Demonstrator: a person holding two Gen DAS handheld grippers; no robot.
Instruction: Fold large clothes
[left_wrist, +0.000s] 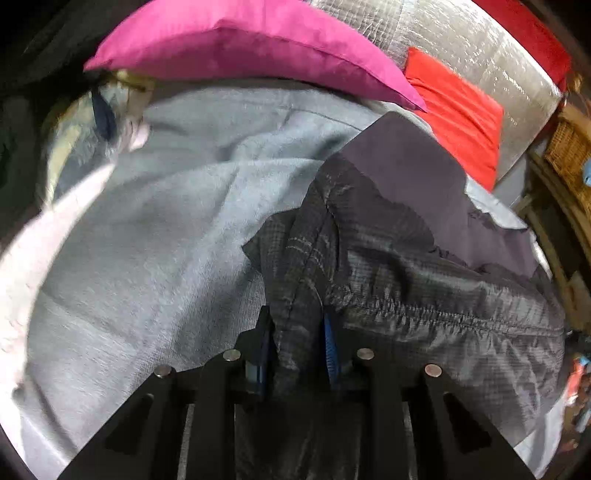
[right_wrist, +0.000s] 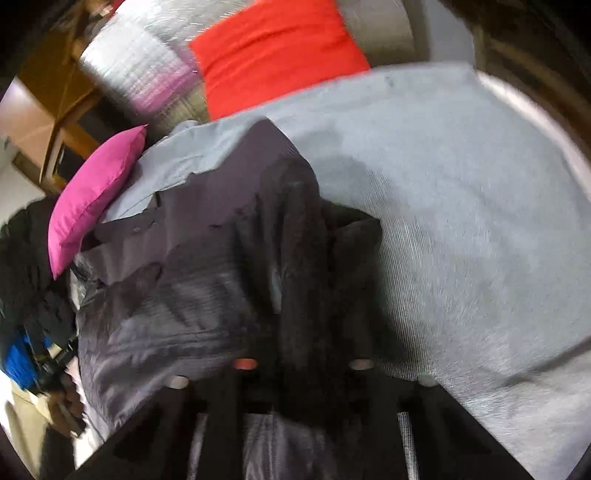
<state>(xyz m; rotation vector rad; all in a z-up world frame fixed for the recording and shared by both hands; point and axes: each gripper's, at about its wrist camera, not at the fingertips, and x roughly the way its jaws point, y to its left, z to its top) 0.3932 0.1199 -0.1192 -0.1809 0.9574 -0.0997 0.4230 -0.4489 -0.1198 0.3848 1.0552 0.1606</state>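
Note:
A dark grey ripstop jacket (left_wrist: 424, 273) with a plain purple-grey inner panel lies on a light blue-grey blanket (left_wrist: 155, 229). My left gripper (left_wrist: 297, 332) is shut on a fold of the jacket at its left edge, the cloth bunched between the blue-padded fingers (left_wrist: 330, 343). In the right wrist view the jacket (right_wrist: 192, 280) spreads to the left, and my right gripper (right_wrist: 303, 350) is shut on a dark fold of it; the fingertips are hidden by cloth and blur.
A magenta pillow (left_wrist: 236, 44) and a red pillow (left_wrist: 458, 110) lie at the far end against a silver quilted cushion (left_wrist: 480, 51). Wicker and wooden furniture (left_wrist: 569, 147) stand at the right. Dark clothes (right_wrist: 26, 258) and wooden furniture (right_wrist: 55, 92) are at the left.

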